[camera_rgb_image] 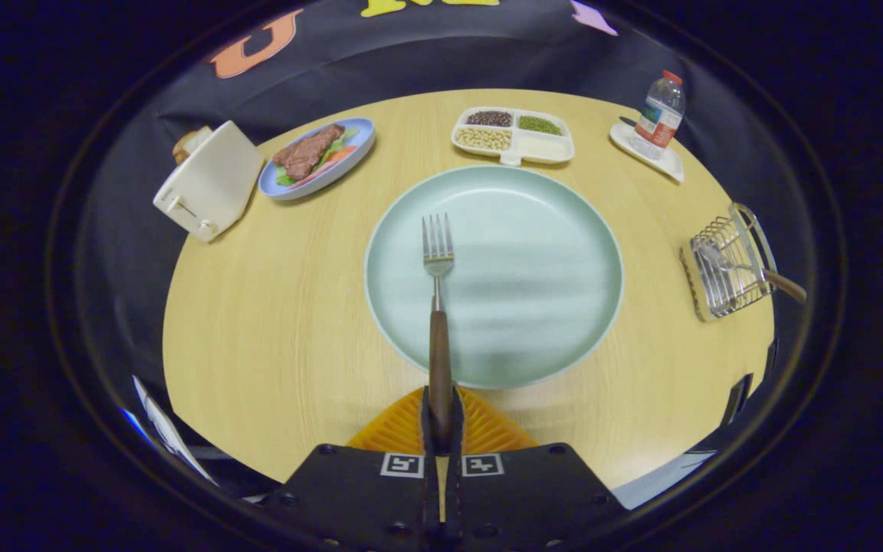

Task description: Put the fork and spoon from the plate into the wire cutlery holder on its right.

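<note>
Gripper (441, 418) clamping both fingers on brown wooden handle of steel fork (438, 307), tines lying over round pale green plate (564, 230). Spoon seemingly sitting already in wire cutlery holder (725, 264) at right. Fork transfer step under way; next move calling for lifting, carrying right, lowering into holder.

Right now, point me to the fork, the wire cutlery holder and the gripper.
fork (438, 253): gripper view, on the metal neck below the tines, over the green plate.
wire cutlery holder (723, 268): gripper view, on its wire side.
gripper (440, 418): gripper view, between the fingertips clamping the fork's wooden handle.
</note>
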The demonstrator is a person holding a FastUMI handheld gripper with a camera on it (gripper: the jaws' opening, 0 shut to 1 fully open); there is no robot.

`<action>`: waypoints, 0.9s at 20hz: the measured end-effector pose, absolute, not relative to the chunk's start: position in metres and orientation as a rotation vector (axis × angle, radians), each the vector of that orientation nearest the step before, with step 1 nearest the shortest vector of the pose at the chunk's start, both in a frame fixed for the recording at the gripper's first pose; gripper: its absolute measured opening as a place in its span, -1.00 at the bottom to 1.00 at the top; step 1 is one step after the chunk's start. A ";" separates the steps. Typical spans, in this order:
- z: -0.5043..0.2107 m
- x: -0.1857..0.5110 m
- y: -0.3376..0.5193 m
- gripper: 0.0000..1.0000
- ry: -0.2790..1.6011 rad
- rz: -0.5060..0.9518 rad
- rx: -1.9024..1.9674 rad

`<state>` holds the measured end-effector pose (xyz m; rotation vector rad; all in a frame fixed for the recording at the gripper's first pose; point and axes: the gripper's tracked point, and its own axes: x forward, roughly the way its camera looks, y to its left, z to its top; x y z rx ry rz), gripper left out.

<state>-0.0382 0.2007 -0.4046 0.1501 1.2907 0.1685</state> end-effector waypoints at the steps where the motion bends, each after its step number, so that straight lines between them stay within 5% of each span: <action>1: -0.400 -0.038 0.198 -0.94 1.275 0.179 0.145; 18: -0.331 -0.036 0.084 -0.94 1.072 0.278 0.048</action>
